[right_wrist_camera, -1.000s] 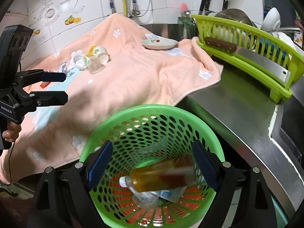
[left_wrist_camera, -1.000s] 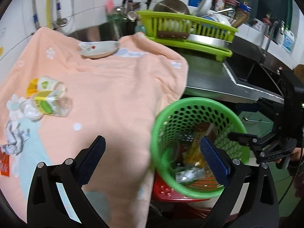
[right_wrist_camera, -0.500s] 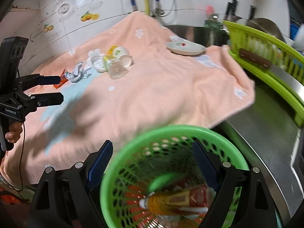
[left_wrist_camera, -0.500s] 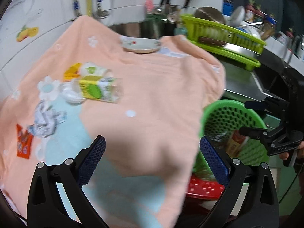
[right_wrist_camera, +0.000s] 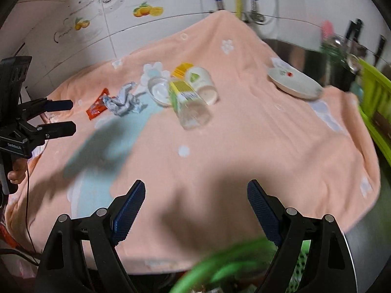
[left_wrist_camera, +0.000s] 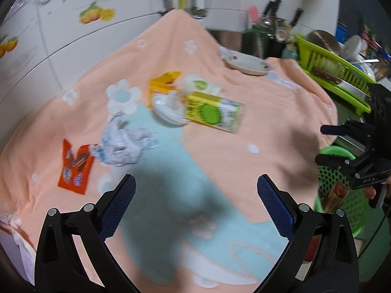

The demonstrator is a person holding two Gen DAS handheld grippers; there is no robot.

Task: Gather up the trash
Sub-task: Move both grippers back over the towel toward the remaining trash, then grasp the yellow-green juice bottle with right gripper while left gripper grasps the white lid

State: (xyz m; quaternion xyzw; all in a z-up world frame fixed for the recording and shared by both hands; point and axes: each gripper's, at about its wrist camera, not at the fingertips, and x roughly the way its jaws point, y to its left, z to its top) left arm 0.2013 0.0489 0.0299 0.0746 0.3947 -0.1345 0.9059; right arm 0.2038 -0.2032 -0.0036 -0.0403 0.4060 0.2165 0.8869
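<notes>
Both the left gripper (left_wrist_camera: 195, 200) and the right gripper (right_wrist_camera: 195, 205) are held wide apart and empty over the towel (left_wrist_camera: 268, 127). The trash, a clear cup (right_wrist_camera: 189, 105), a foil wad (left_wrist_camera: 124, 146) and a red wrapper (left_wrist_camera: 75, 166), is clustered far from the green bin (left_wrist_camera: 342, 195) at the towel's edge. The round cup could be nudged and rolled away, or towel pinched along with the flat wrapper.

Two cups (right_wrist_camera: 204, 83), one bottle (right_wrist_camera: 188, 102), one plate (right_wrist_camera: 294, 84), one basket (left_wrist_camera: 342, 195).

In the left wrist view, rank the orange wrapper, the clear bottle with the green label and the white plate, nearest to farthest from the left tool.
1. Orange wrapper, left, just beyond the left tool.
2. Clear bottle, lying mid-towel, slightly right.
3. White plate, far right, at the towel's back edge.
</notes>
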